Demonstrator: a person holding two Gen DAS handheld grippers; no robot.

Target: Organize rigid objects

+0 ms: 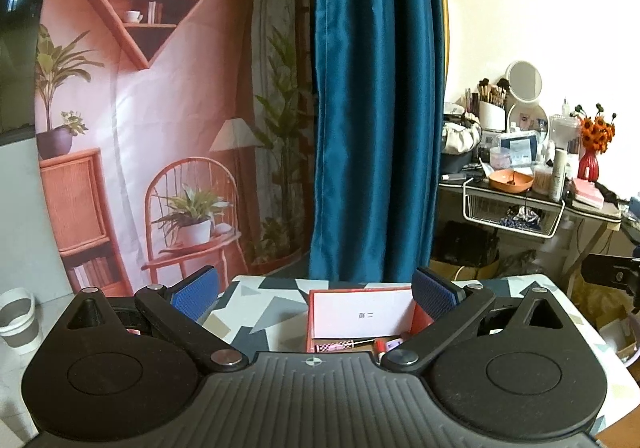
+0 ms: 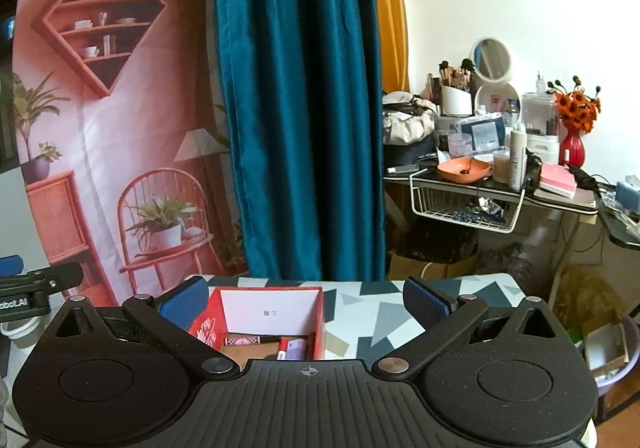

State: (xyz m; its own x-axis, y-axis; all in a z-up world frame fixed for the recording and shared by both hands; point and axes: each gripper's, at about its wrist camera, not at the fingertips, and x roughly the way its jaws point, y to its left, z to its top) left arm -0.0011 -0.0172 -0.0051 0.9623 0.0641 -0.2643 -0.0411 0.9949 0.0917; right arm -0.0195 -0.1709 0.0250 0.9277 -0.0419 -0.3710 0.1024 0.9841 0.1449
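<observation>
**Red box on the patterned counter, both tools spread and empty**

A red cardboard box (image 2: 264, 322) stands open-topped on the counter (image 2: 372, 312), whose cover is printed with grey, white, dark and tan triangles. The box has red outer walls, the left one carrying a white printed design, and a white inner back wall with a small dark mark near its middle. Its floor is brown. Inside lie a pen with a pink-and-black checkered barrel (image 2: 244, 339) along the back, a red-and-white marker (image 2: 282, 348) beside it, and a pale lilac item (image 2: 297, 348) just right of the marker; the tool's body hides the front of the box.

The right tool (image 2: 306, 302) is released, its blue-padded fingers (image 2: 426, 302) wide apart with nothing between them; the box sits ahead of it, left of centre, near the left finger.

In the left wrist view the same box (image 1: 362, 314) sits ahead and right of centre, its right wall just beside the blue pad of the right finger; whether they touch cannot be told. The left tool (image 1: 316, 294) is likewise released and empty.

Behind the counter hang a teal curtain (image 2: 296, 107) and a printed backdrop (image 2: 108, 127) of shelves and plants. A cluttered vanity table (image 2: 520, 187) stands to the right.
</observation>
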